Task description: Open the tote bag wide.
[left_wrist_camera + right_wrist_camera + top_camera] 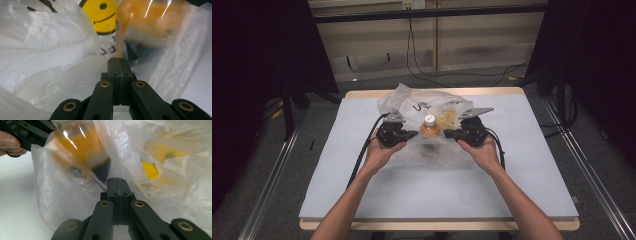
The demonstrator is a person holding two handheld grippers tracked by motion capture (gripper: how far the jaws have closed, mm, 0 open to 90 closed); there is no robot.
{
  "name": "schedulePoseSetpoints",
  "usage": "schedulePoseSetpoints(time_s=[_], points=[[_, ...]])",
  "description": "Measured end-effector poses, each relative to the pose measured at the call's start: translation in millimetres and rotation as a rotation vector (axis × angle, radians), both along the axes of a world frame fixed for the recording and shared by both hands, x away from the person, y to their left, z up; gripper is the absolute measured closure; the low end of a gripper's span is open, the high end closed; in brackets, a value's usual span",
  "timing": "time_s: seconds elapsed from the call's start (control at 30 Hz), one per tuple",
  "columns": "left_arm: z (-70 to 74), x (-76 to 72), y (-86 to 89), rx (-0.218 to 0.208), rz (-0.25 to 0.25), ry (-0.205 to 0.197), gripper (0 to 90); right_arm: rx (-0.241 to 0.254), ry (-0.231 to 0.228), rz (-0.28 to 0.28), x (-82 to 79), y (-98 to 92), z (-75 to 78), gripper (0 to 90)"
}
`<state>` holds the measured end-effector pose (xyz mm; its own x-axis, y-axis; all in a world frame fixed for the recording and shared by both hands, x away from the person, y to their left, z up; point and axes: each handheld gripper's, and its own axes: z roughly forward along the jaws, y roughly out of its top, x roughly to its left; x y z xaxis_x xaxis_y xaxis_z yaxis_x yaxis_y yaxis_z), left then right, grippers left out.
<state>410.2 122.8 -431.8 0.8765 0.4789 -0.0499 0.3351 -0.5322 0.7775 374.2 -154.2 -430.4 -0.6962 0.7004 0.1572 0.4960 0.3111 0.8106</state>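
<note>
A clear plastic bag (pixel 408 102) lies crumpled at the middle of the table, with a yellow smiley face (pixel 101 15) printed on it. Inside it stands a bottle (pixel 430 126) of orange liquid with a white cap. My left gripper (pixel 413 134) is just left of the bottle, its jaws pressed together on the bag's film (pixel 50 50) beside the bottle (pixel 150 22). Right of the bottle, my right gripper (pixel 448 133) is likewise shut on the film. In the right gripper view the bottle (pixel 80 145) shows through the plastic, and the left gripper (pixel 32 131) sits at the top left.
The pale blue table top (pixel 362 190) has wooden edges, with bare surface in front and at both sides of the bag. Black cables (pixel 362 155) trail from each gripper toward the person. Beyond the table are a grey floor and dark curtains.
</note>
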Motion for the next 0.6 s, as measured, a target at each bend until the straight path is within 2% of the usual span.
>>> schedulePoseSetpoints(time_s=[0.13,0.2,0.23,0.3,0.33,0.37,0.4,0.6], points=[[-16.2,7.5,-5.0,0.017,0.008,0.033,90.0,-0.049,0.048,0.019,3.1,4.3,-15.4,90.0],[-21.8,9.8,-5.1,0.029,0.011,0.043,90.0,-0.051,0.076,0.02,6.3,4.9,-23.4,90.0],[-21.8,9.8,-5.1,0.029,0.011,0.043,90.0,-0.051,0.076,0.02,6.3,4.9,-23.4,90.0],[-27.8,11.2,-5.7,0.049,0.019,0.049,90.0,-0.068,0.111,0.012,11.9,3.6,-35.2,90.0],[-30.1,12.1,-5.6,0.041,0.022,0.051,90.0,-0.072,0.12,0.012,13.6,3.2,-40.0,90.0],[-30.7,12.8,-4.8,0.055,0.023,0.059,90.0,-0.078,0.125,0.01,14.7,2.7,-43.0,90.0],[-33.4,13.7,-4.7,0.049,0.03,0.062,90.0,-0.078,0.131,0.009,15.4,2.4,-45.4,90.0],[-45.9,18.3,1.0,0.078,0.044,0.095,90.0,-0.101,0.157,0.006,17.4,-1.5,-54.9,90.0]])
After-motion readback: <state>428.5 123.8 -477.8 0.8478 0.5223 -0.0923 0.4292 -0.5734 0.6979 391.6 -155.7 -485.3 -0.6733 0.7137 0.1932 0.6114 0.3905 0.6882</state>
